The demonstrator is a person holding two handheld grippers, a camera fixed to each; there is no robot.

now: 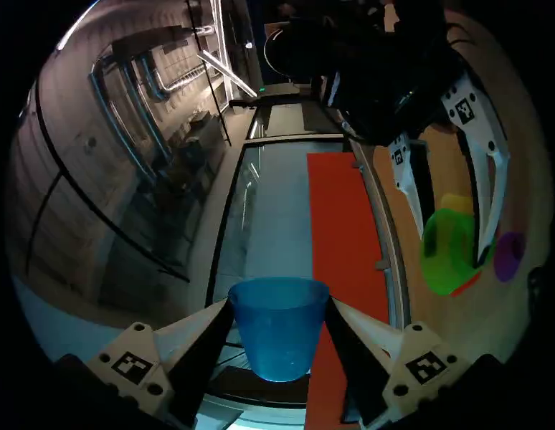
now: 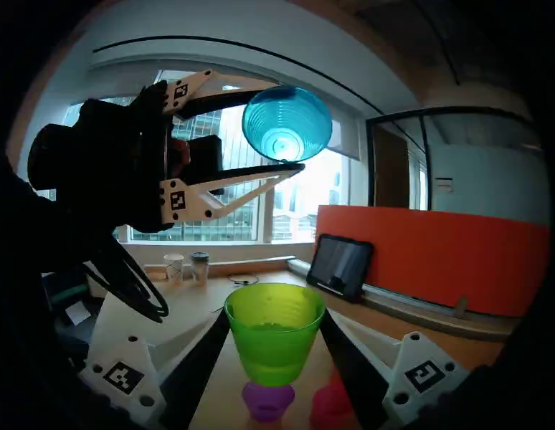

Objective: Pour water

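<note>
In the left gripper view my left gripper (image 1: 279,337) is shut on a translucent blue cup (image 1: 279,328), held between both fingers. The right gripper view shows that same blue cup (image 2: 287,123) tipped on its side, bottom toward the camera, high above a green cup (image 2: 274,331). My right gripper (image 2: 274,337) is shut on the green cup, which stands upright and holds some liquid. From the left gripper view the green cup (image 1: 448,251) sits at the right between the right gripper's white fingers (image 1: 492,154).
Below the green cup stand a purple cup (image 2: 267,400) and a red cup (image 2: 331,405) on a wooden table (image 2: 206,304). A dark tablet (image 2: 340,266) leans by an orange partition (image 2: 435,254). Two small jars (image 2: 186,266) stand near the window (image 2: 227,201).
</note>
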